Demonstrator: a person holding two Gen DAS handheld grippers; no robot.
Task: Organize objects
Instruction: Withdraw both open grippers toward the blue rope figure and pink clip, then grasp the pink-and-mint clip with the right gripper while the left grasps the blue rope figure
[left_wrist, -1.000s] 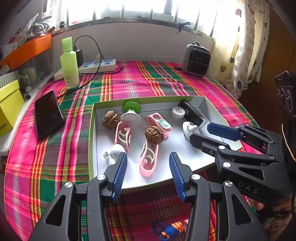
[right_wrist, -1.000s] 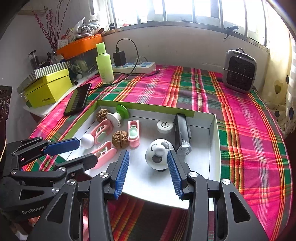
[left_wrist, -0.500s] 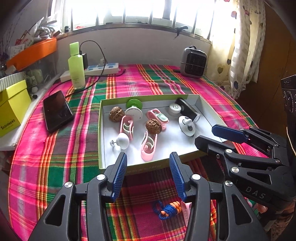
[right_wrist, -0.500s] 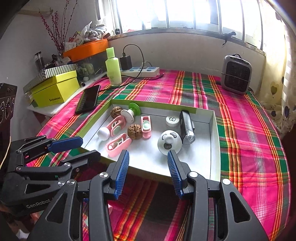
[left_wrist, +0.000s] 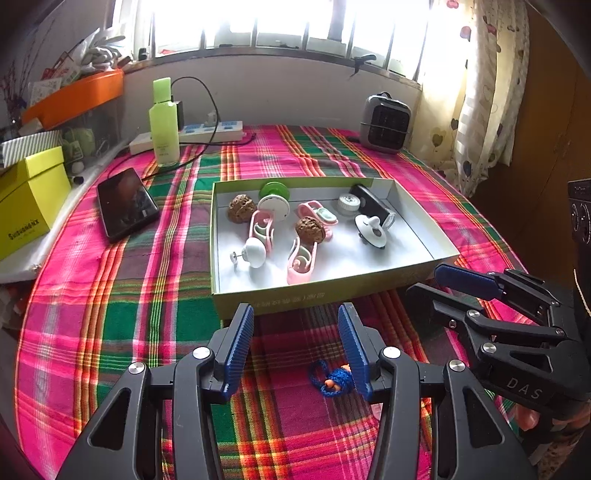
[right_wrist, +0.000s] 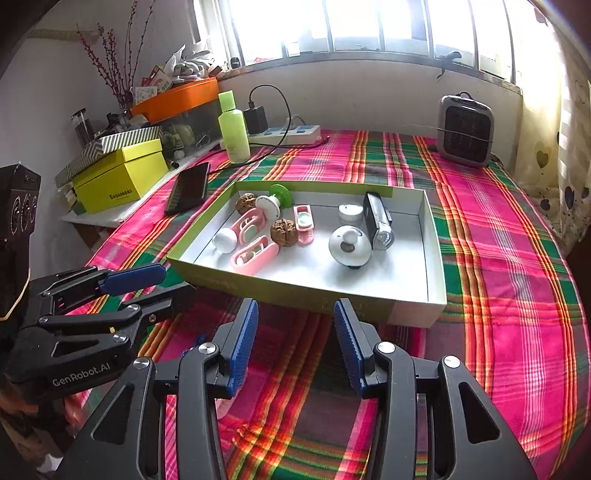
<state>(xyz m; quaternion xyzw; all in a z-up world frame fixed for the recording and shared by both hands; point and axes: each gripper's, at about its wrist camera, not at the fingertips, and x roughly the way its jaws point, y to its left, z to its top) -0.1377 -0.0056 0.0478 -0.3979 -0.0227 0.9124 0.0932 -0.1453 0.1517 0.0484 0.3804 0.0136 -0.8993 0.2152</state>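
While both tools hang over the plaid cloth (left_wrist: 110, 314) in the lower part of each frame, neither has hold of anything: the left gripper (left_wrist: 295, 343) stands partly open with only cloth between its blue pads, and the right gripper (right_wrist: 295, 339) is likewise partly open and empty. Just above them, in the middle of the frame, sits the shallow box (left_wrist: 295, 295) with green sides and a white floor. Inside it lie two walnuts (left_wrist: 242, 208), three pink clips (left_wrist: 301, 260), a white ball on a pin (left_wrist: 253, 252), a white and green suction cup (left_wrist: 273, 201), a small white round piece (left_wrist: 348, 203), a black flashlight (right_wrist: 376, 221) and a white knob (right_wrist: 349, 245). Outside the box, low in the left wrist view and touching the left gripper's right-hand pad in the picture, is a small blue cord thing with orange on it (left_wrist: 332, 378), possibly a keychain. A phone (left_wrist: 125, 203) lies left of the box, a green bottle (left_wrist: 164, 122) at upper left and a small heater (left_wrist: 386, 123) at upper right.
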